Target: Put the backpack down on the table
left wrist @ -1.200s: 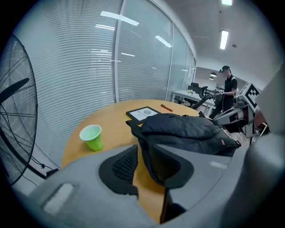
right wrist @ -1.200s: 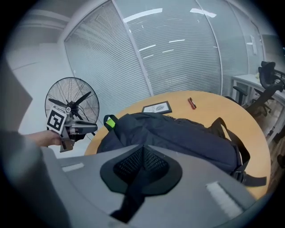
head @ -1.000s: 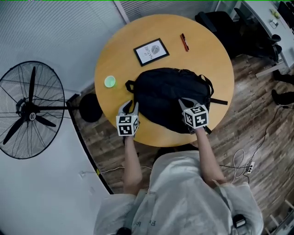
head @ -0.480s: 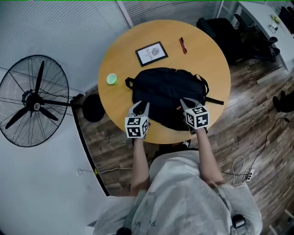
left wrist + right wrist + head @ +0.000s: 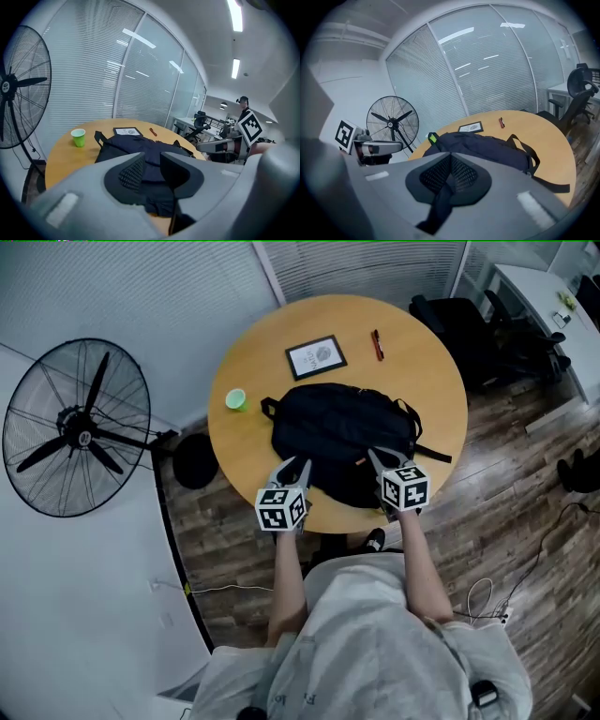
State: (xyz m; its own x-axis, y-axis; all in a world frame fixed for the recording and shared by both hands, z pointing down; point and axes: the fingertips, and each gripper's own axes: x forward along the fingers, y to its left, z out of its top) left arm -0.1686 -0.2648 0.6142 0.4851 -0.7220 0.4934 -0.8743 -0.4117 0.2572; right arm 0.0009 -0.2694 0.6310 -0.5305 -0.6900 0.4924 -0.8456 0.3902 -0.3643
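A black backpack (image 5: 342, 432) lies flat on the round wooden table (image 5: 412, 371), its straps trailing to the right. My left gripper (image 5: 296, 468) is at the pack's near-left edge, jaws open, with only the backpack (image 5: 140, 150) showing through the gap. At the near-right edge my right gripper (image 5: 382, 461) is shut on a black strap (image 5: 440, 206) that hangs down from between its pads. In the right gripper view the backpack (image 5: 487, 145) rests on the tabletop beyond the jaws.
On the table's far side are a framed picture (image 5: 316, 357) and a red pen (image 5: 377, 344); a green cup (image 5: 235, 399) stands left of the pack. A large standing fan (image 5: 80, 427) is at the left, office chairs (image 5: 469, 315) at the back right, cables (image 5: 483, 592) on the floor.
My left gripper has shifted a little to the right along the backpack's near edge. The backpack stays flat on the table and the right gripper keeps its place.
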